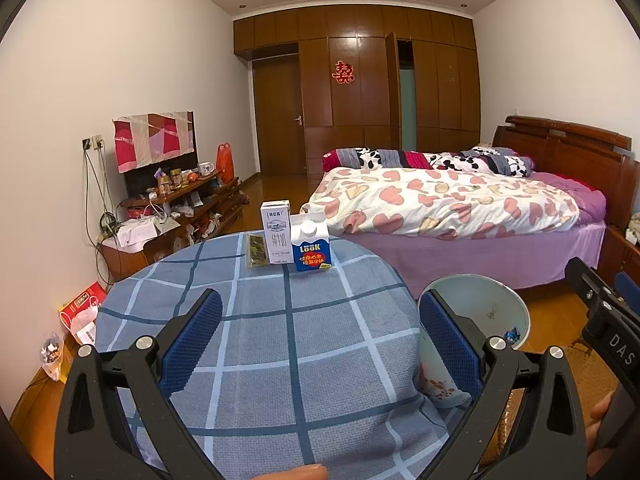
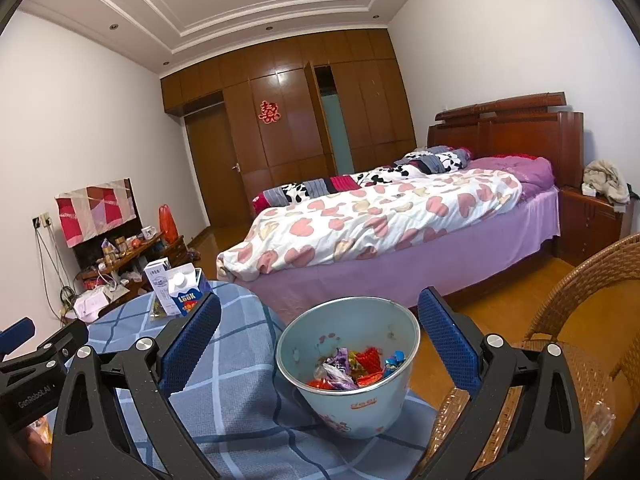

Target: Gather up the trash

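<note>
Three pieces of trash wait ahead of the left gripper, whose jaws are spread wide with nothing between them: a tall milk carton, a blue LOOK carton touching it, and a flat wrapper just left, all at the bench's far edge. From the right gripper, equally wide and empty, the bin sits directly ahead, wrappers already inside. Collection seems midway; next, the left must reach forward and close on a carton.
</note>
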{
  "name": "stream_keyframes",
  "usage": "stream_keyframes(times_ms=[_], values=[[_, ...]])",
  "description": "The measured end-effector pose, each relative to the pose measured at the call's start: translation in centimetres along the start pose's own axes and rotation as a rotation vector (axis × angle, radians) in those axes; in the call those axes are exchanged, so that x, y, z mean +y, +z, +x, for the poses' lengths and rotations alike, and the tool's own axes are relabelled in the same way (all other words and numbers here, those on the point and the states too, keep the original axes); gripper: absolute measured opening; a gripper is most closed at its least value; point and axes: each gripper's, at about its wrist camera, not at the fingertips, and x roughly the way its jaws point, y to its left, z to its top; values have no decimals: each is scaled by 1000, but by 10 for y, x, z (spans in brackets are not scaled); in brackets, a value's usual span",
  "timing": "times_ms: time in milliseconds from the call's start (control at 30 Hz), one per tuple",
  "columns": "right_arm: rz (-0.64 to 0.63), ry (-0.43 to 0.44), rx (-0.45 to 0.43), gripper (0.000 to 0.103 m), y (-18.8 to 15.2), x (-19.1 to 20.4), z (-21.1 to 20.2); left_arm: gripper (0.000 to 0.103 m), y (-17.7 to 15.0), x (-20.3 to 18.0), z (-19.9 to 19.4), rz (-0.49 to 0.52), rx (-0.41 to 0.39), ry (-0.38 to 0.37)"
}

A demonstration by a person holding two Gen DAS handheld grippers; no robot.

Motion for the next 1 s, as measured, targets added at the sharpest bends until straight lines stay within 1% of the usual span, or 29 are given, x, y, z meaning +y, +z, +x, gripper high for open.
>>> stream_keyframes(times_ms=[1000], values=[[2, -1, -2, 97, 0, -1, -1, 97, 4, 2, -3, -11, -18, 12]])
